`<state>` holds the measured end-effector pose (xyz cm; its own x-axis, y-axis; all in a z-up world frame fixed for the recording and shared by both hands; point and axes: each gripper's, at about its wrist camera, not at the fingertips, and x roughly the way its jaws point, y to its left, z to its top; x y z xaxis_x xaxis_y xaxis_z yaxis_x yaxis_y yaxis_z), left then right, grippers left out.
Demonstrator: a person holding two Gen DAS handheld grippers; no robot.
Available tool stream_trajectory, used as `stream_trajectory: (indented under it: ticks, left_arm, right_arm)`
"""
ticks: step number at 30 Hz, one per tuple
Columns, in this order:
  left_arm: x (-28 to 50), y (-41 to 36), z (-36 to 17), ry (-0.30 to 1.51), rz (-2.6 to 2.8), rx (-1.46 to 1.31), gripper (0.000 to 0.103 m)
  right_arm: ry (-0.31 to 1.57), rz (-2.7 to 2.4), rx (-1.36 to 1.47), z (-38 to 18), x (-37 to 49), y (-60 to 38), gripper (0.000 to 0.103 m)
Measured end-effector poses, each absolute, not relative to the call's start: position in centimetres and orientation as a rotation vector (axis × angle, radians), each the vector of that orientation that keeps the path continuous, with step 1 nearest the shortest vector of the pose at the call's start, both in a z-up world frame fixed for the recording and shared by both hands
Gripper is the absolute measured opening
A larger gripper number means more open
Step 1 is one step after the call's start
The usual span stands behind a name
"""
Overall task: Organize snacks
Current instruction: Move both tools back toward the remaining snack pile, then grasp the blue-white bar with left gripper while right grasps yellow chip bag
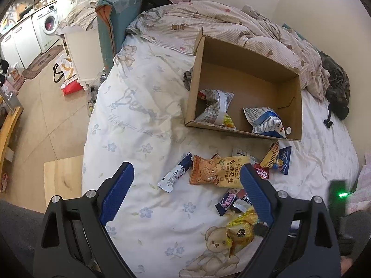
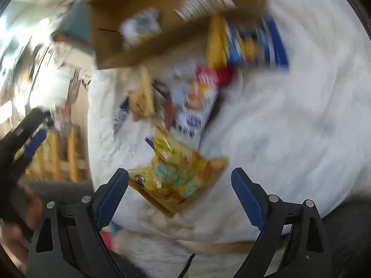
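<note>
Lowering right tongs, released, squarely over yellow packet between the blades; left tongs released above orange packet.

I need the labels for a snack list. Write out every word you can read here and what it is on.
"多味花生": orange peanut packet on the bed.
"FOOD": small red packet beside it.
"Bear": pale script printed on the bedsheet.
Print on the two bags in the cardboard box: too small to read.
Right wrist view: all blurred, unreadable.
</note>
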<state>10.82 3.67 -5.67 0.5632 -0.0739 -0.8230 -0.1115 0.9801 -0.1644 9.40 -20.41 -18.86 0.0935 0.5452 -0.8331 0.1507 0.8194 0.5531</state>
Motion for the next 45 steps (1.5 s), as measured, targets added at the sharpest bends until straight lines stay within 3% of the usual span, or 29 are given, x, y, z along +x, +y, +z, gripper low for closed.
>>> stream_trajectory:
  ticks: [6, 8, 10, 13, 28, 30, 32, 34, 41, 43, 45]
  left_arm:
    - [11.4, 4.6, -5.8, 0.982, 0.037, -0.262, 0.091]
    - [11.6, 4.9, -6.1, 0.996, 0.044, -0.268, 0.091]
    - [11.8, 5.1, -6.4, 1.010, 0.052, -0.278, 0.091]
    - [12.1, 5.7, -6.9, 1.036, 0.059, -0.305, 0.091]
    - [15.1, 9.0, -9.8, 1.169, 0.170, -0.323, 0.091]
    - [15.7, 8.2, -11.1, 1.212, 0.150, -0.298, 0.086]
    - [16.2, 7.3, -12.7, 1.257, 0.123, -0.267, 0.065]
    - [16.7, 6.6, -14.5, 1.318, 0.094, -0.252, 0.055]
    - [18.0, 3.7, -18.6, 1.423, 0.029, -0.136, 0.054]
    - [18.5, 3.8, -19.7, 1.443, 0.018, -0.172, 0.045]
    - [18.9, 3.9, -20.6, 1.452, 0.026, -0.173, 0.042]
  right_arm:
    - [1.516, 0.289, 0.710, -21.8, 9.9, -19.0, 0.092]
    - [1.513, 0.258, 0.678, -22.0, 9.8, -18.7, 0.082]
    - [1.509, 0.252, 0.641, -21.7, 9.4, -18.8, 0.062]
    - [1.494, 0.263, 0.639, -20.6, 8.6, -19.3, 0.053]
    - [1.206, 0.363, 0.536, -10.0, 11.8, -24.0, 0.051]
    - [1.181, 0.359, 0.536, -9.7, 12.3, -24.7, 0.051]
    - [1.167, 0.355, 0.556, -10.2, 12.2, -24.7, 0.051]
    - [1.175, 0.325, 0.571, -11.2, 12.4, -25.2, 0.051]
    - [1.189, 0.305, 0.598, -11.7, 12.7, -26.4, 0.051]
    - [1.197, 0.307, 0.585, -11.8, 12.7, -26.3, 0.051]
    - [1.208, 0.304, 0.572, -12.1, 12.8, -26.1, 0.051]
